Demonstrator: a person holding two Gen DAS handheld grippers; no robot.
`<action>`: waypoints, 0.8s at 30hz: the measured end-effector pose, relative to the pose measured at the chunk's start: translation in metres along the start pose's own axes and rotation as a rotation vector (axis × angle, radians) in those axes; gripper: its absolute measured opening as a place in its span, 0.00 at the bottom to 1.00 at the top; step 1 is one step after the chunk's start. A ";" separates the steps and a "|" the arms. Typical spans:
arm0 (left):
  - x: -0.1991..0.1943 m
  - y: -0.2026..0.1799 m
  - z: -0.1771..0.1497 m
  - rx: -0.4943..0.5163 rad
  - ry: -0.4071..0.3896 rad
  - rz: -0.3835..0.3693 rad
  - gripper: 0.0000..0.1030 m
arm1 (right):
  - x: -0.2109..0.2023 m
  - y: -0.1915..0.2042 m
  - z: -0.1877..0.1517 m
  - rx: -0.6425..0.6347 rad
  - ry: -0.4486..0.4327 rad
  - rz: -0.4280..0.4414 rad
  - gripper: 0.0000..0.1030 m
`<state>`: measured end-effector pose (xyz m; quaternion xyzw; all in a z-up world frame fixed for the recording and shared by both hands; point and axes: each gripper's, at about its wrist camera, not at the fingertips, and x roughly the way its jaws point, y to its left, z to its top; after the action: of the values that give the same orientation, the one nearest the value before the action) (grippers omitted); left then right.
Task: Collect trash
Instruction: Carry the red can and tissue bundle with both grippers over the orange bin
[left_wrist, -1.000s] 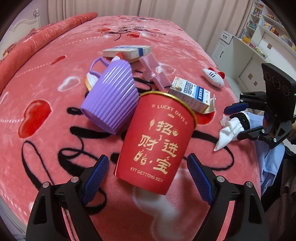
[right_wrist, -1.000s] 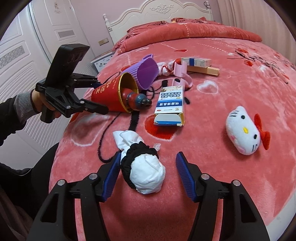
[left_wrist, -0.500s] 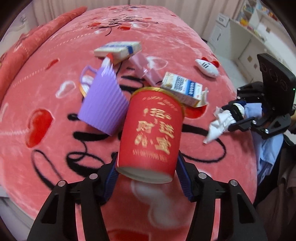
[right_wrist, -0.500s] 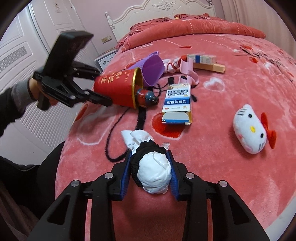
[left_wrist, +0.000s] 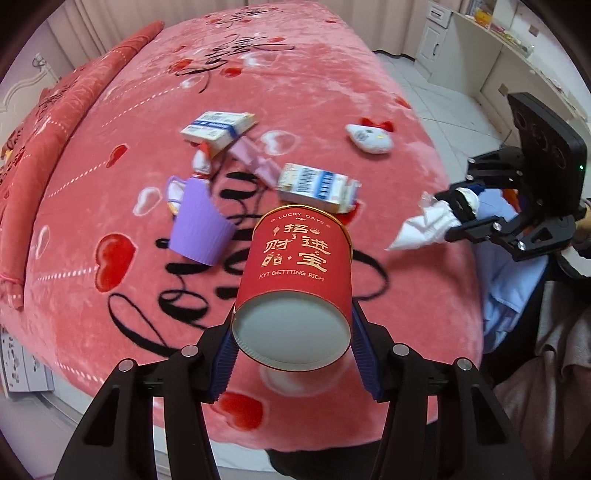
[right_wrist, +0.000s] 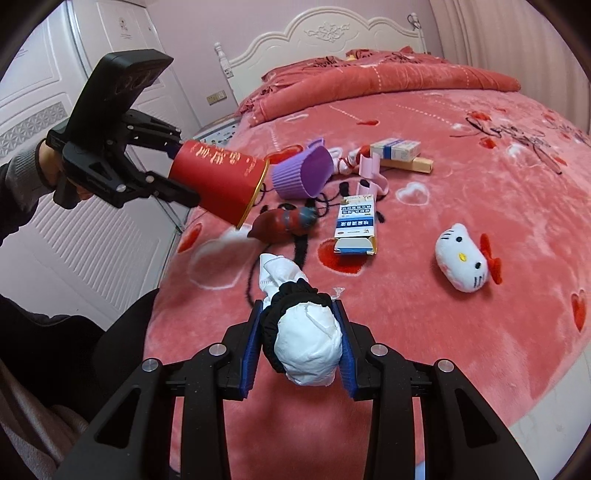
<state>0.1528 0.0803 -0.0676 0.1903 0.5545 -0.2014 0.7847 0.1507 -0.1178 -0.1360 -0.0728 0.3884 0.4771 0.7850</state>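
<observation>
While lifted, red cup (left_wrist: 295, 273) between left claw (left_wrist: 293, 354) pads.

The cup (right_wrist: 221, 184) hung tilted above the bed's (right_wrist: 480, 332) edge, a toy (right_wrist: 284, 223) lying below its mouth. Behind lay a basket (right_wrist: 303, 175); right of the toy a carton (right_wrist: 356, 227), then a plush (right_wrist: 461, 260).

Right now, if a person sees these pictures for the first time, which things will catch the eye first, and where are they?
First the tall red paper cup, clamped at its base in the left claw and lifted off the pink bedspread, mouth tipped toward the bed. Next the white paper wad ringed by a black band, gripped in the right claw at the bed's near edge. On the bed, a white cat plush lies at the right.
</observation>
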 end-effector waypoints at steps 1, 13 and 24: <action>-0.003 -0.004 -0.002 0.001 -0.002 0.003 0.55 | -0.004 0.002 -0.003 -0.001 -0.001 -0.001 0.35; -0.026 -0.070 -0.022 0.031 -0.028 -0.021 0.55 | -0.051 0.025 -0.026 -0.012 -0.033 -0.025 0.35; -0.033 -0.118 -0.028 0.073 -0.057 -0.041 0.55 | -0.088 0.036 -0.048 -0.018 -0.064 -0.061 0.35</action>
<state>0.0588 -0.0014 -0.0537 0.2016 0.5279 -0.2431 0.7884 0.0737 -0.1830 -0.0999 -0.0766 0.3564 0.4587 0.8104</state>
